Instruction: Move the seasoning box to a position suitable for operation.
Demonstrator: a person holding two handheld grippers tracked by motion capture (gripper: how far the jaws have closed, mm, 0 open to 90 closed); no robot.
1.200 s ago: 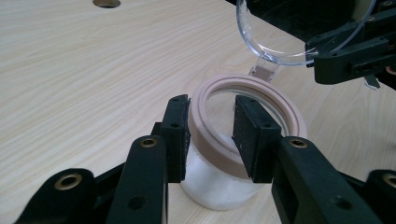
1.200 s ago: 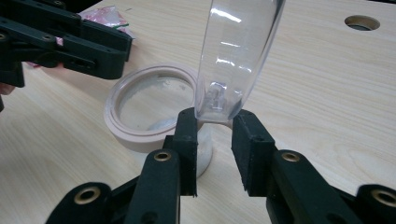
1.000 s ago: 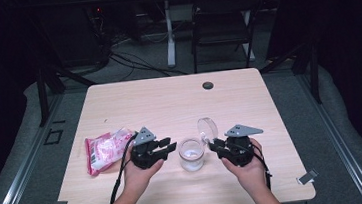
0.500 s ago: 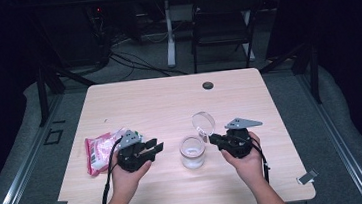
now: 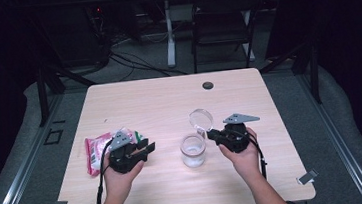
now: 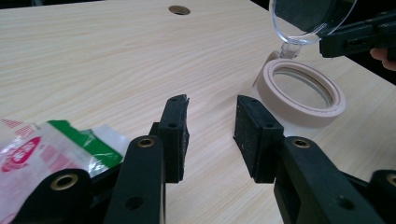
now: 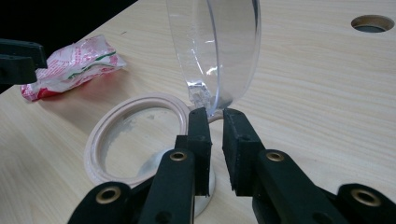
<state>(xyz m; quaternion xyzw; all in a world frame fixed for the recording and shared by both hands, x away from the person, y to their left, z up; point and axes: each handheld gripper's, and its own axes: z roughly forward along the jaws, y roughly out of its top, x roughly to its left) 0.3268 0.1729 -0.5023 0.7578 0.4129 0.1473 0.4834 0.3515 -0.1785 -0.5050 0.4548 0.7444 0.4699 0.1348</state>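
- Right gripper (image 7: 214, 122): jaws pinched narrow on the rim of the clear lid (image 7: 219, 46), held swung up behind the jar (image 5: 193, 150) at table centre.
- Left gripper (image 6: 211, 123): jaws wide, holding nothing, just beside the snack packet (image 5: 96, 149).
- Progress, judged: jar opened; packet not yet picked up.
- Count: one jar, one lid, one packet.

The right gripper (image 7: 214, 122) pinches the lower edge of a clear lid (image 7: 219, 51), held upright just above the jar (image 7: 135, 140). Beyond the jar lies a red packet (image 7: 70, 65); a hole (image 7: 372, 22) sits far right of it.
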